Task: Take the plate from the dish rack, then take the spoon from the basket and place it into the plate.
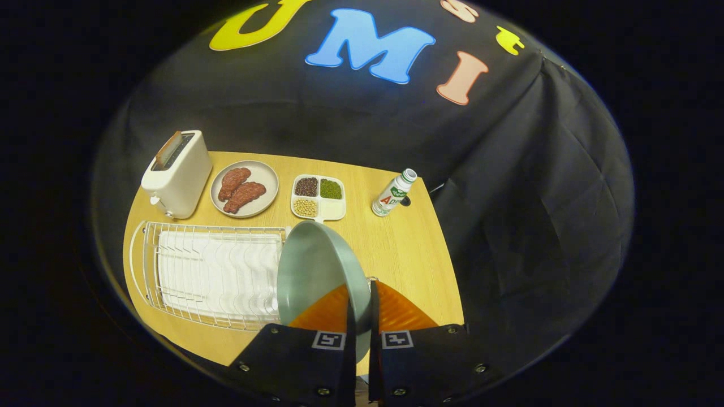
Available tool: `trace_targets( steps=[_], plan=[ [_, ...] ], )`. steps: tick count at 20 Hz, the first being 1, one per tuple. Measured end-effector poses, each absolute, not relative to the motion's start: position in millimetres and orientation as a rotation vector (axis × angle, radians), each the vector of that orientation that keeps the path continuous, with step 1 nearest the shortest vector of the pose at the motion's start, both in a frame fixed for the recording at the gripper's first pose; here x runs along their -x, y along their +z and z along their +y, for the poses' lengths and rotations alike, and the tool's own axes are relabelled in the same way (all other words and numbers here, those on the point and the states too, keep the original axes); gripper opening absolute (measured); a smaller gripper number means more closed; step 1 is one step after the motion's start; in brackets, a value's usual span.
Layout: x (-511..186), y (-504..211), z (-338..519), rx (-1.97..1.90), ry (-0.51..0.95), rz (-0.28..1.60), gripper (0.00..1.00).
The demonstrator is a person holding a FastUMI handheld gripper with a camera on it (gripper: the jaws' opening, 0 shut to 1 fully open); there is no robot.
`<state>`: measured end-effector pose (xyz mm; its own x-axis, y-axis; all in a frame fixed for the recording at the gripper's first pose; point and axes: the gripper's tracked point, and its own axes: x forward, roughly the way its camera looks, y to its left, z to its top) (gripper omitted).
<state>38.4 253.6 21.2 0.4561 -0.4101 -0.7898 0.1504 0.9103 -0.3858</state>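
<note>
My jaws (pixel 360 316) were clamped on the near rim of the grey plate (pixel 317 271), one finger on each face, and the plate stood almost on edge between and just ahead of them, its hollow turned toward nine o'clock. I judged the step in hand to be carrying it clear of the white wire dish rack (pixel 209 274), which lay on the counter (pixel 407 254) at about ten o'clock of my fingers, with the plate's lower edge near the rack's right end. To do it well I needed to keep the pinch firm, draw away from the wires before tilting, then lay the plate flat. The best open room was bare wood at one o'clock. Beyond stood a toaster (pixel 176 174), a plate of meat (pixel 244 188), a divided dish of beans (pixel 318 196) and a small bottle (pixel 393 193) by the far edge. I could not make out the basket or spoon.
</note>
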Motion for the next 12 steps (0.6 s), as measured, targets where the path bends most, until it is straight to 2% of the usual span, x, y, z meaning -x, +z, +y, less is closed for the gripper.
trace_targets(
  steps=[12],
  plan=[
    [4.2, 29.6, 191.7, 0.128, -0.292, 1.06, 0.09]
  ],
)
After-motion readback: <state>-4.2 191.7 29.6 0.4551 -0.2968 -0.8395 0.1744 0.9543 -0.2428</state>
